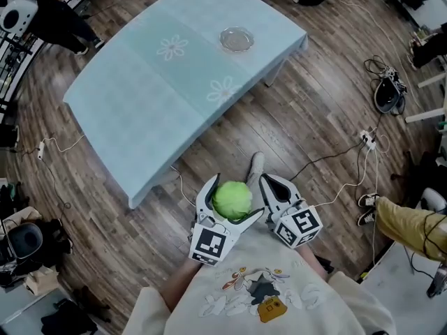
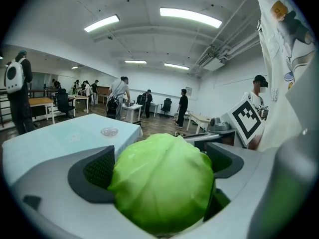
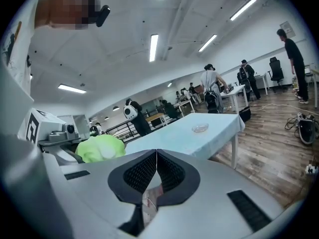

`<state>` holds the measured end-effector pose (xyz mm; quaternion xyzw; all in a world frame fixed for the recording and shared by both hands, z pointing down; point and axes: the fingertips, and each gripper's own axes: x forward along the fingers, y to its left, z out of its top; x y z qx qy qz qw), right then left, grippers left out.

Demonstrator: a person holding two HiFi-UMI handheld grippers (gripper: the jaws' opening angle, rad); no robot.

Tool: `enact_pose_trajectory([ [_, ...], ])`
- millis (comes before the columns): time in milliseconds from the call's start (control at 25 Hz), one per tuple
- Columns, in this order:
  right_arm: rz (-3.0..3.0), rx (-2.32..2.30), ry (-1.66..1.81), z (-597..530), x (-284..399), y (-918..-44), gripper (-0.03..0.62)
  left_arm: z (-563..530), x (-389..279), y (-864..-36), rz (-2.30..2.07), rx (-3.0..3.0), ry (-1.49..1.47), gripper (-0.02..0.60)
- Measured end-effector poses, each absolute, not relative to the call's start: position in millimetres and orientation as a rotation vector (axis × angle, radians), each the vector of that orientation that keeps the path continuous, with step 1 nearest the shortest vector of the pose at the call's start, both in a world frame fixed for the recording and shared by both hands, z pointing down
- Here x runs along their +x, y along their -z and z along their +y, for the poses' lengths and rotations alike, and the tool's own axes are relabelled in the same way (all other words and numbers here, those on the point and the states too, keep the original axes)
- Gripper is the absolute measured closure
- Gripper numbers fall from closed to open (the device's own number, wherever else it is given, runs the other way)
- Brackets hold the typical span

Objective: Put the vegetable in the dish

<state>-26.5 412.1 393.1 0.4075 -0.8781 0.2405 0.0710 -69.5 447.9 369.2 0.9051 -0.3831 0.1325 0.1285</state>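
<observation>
A round green cabbage (image 1: 232, 199) sits between the jaws of my left gripper (image 1: 234, 201), which is shut on it, held close to my body above the wooden floor. In the left gripper view the cabbage (image 2: 162, 183) fills the space between the dark pads. My right gripper (image 1: 274, 190) hangs just right of it, jaws pressed together with nothing between them (image 3: 156, 176). A small clear glass dish (image 1: 237, 39) stands near the far edge of the light blue table (image 1: 140, 96); the same dish (image 2: 109, 131) shows small in the left gripper view and the dish (image 3: 200, 128) in the right one.
The table is well ahead of me, across bare wooden floor (image 1: 293, 124). Cables and a power strip (image 1: 367, 139) lie on the floor to the right, with a bag (image 1: 386, 94) and a seated person's leg (image 1: 408, 225). Several people and desks fill the room behind.
</observation>
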Motion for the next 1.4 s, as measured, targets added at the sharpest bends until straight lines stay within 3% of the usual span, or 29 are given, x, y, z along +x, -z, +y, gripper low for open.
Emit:
enact_pose_trajectory([
  [800, -2.716, 1.247, -0.691, 204.7, 117.3, -388.7, 0.572, 238.2, 61.0, -359.0, -1.198, 2.629, -0.439, 0.005],
  [1400, -2.664, 1.201, -0.833, 166.7, 124.1, -416.2, 0.571, 186.0, 70.0, -377.0, -1.173, 2.534, -0.479, 0.005],
])
